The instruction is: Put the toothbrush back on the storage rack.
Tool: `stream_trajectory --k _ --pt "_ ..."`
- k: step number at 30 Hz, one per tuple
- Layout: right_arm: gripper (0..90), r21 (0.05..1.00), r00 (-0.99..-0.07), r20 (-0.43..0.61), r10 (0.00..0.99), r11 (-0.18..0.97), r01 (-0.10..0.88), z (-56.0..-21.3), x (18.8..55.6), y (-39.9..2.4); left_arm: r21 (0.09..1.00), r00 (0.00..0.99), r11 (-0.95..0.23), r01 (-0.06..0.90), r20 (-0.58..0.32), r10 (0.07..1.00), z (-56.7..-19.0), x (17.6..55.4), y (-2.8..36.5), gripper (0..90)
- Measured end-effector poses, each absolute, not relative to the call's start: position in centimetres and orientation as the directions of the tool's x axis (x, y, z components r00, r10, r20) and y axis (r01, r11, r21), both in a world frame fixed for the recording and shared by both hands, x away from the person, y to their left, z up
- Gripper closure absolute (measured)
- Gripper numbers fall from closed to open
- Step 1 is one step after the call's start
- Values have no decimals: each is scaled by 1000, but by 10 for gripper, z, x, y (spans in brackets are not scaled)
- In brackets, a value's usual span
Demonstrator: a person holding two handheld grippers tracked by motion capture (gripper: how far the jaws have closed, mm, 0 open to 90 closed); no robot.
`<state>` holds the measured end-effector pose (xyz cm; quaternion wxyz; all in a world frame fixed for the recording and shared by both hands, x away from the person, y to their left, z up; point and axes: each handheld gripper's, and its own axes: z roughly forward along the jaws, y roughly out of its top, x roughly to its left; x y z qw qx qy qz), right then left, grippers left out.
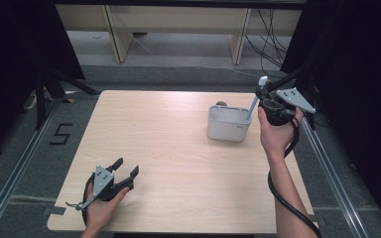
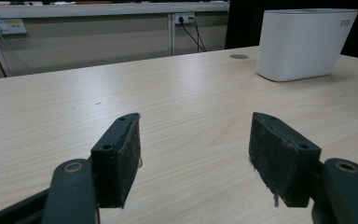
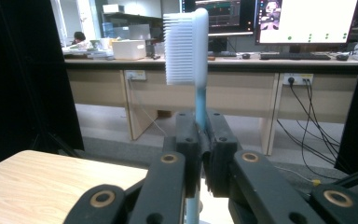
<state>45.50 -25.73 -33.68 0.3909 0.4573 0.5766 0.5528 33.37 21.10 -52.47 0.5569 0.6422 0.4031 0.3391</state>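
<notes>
Toothbrush clamped in my right gripper above the white holder; left gripper idle, jaws apart.

My right gripper [image 1: 267, 100] is clenched on the light-blue toothbrush [image 3: 196, 84], held upright with bristle head up and handle slanting down into the white holder [image 1: 228, 124] at the right far part of the table [image 1: 168, 148]. My right hand [image 1: 274, 134] sits just beside the holder. My left gripper [image 1: 126, 171] rests low on the near left of the table, pads [image 2: 121, 158] spread wide, nothing between them.
</notes>
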Motion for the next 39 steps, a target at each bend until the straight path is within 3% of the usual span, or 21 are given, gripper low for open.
stream_trajectory --k 39 --pt "860 990 -234 59 971 -26 140 -354 479 -261 986 435 -49 158 -25 900 -524 332 212 337"
